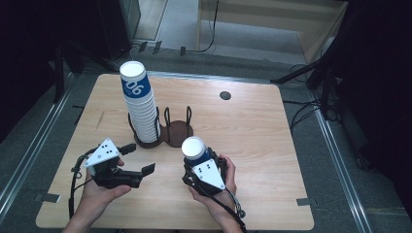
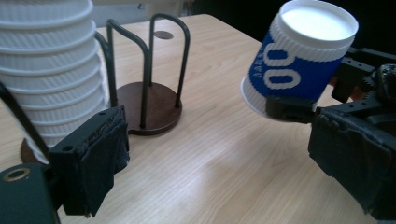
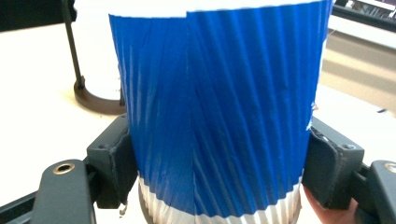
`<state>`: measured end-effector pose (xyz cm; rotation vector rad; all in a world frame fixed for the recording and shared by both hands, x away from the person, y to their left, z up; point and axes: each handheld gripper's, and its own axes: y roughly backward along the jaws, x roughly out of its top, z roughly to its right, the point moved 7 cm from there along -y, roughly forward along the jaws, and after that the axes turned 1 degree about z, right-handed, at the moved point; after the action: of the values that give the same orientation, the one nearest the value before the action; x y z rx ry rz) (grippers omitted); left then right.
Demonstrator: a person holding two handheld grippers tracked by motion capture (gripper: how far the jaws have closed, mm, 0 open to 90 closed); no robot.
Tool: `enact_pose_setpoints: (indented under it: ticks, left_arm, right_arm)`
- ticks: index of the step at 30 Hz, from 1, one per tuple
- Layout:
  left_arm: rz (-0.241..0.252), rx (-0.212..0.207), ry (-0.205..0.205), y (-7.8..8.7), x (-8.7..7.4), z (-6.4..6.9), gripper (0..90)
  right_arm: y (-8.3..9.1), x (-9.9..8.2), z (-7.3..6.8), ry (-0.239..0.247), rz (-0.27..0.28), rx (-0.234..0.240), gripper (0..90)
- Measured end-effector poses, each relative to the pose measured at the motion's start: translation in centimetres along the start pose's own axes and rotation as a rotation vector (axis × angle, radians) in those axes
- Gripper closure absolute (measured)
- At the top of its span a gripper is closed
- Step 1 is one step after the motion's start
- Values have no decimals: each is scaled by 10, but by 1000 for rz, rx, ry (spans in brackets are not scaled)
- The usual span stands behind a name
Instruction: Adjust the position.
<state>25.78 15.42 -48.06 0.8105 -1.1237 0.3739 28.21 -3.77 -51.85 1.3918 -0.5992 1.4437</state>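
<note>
My right gripper (image 1: 200,164) is shut on a blue ribbed paper cup (image 1: 195,149) with white print, held just above the table in front of the holder. In the right gripper view the cup (image 3: 219,107) sits between both pads (image 3: 112,158), squeezed low on its wall. In the left gripper view the same cup (image 2: 299,60) leans, its white end up. My left gripper (image 1: 140,158) is open with nothing between its jaws, left of the cup, and points toward it. A tall stack of like cups (image 1: 138,104) stands in the left ring of a dark wire holder (image 1: 175,130).
The holder's right ring (image 2: 149,102) has bare uprights and a round brown base. The wooden table (image 1: 252,131) has a small dark grommet (image 1: 225,95) near its far edge. Dark stands and cables surround the table on the floor.
</note>
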Motion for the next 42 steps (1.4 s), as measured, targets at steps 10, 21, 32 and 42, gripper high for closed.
enact_pose_setpoints:
  ticks: [10, 21, 32, 42]
  left_arm:
    - [-62, -49, -22, -12, -8, 12, 65]
    - [-97, -79, -40, -18, -12, 20, 93]
    - [-128, -95, -58, -25, -18, 27, 128]
    - [-167, -124, -66, -28, -21, 33, 170]
  right_arm:
    - [-2, -5, -17, 153, 1, -29, 226]
    - [-5, -15, -35, 349, 6, -57, 225]
    - [-6, -22, -53, 444, 17, -30, 224]
    - [-2, -22, -68, 493, 61, 25, 220]
